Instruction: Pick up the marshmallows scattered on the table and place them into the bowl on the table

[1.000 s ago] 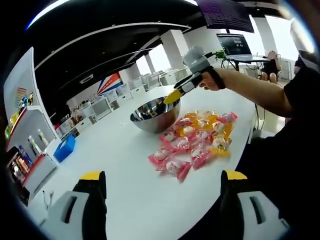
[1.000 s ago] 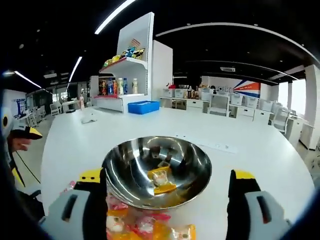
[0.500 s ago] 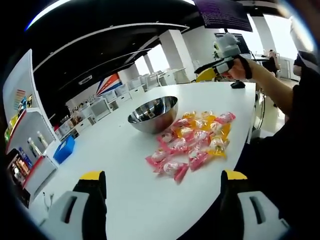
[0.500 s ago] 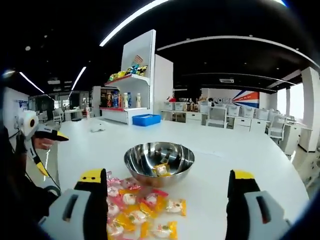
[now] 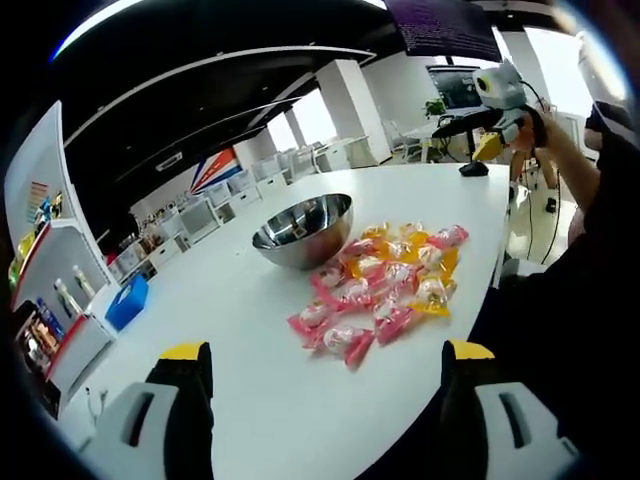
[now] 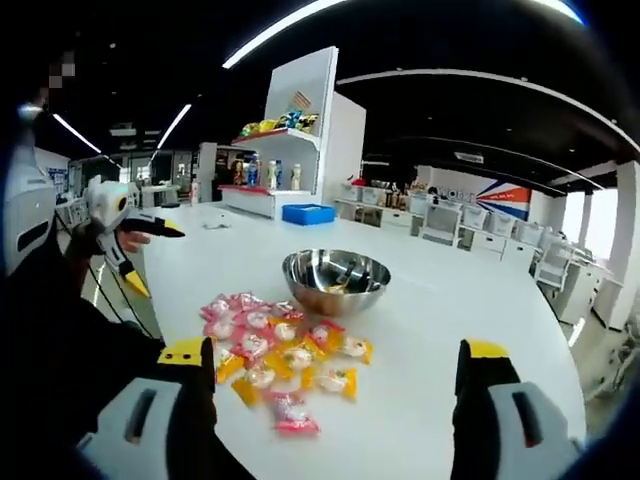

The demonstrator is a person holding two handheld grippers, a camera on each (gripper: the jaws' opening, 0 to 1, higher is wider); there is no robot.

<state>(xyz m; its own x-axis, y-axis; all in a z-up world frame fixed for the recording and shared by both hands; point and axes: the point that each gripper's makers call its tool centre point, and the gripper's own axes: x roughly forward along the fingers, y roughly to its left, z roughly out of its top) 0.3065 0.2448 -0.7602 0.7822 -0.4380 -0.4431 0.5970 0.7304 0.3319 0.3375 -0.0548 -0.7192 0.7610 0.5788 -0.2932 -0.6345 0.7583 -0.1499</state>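
Left claw (image 5: 322, 400) wide apart, nothing in it, up over worktop (image 5: 240, 330). Right claw (image 6: 335, 400) also spread, nothing held, above worktop edge. Marshmallows (image 6: 275, 350) in pink & orange wraps, piled on worktop just beside steel bowl (image 6: 336, 281). Blue bin (image 6: 308, 214) far back by shelf (image 6: 285, 150).

Pink and orange marshmallows (image 6: 280, 355), silver bowl (image 6: 336, 281), white table (image 6: 440, 330).

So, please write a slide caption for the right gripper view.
Open right gripper above wrapped marshmallows beside a steel bowl.
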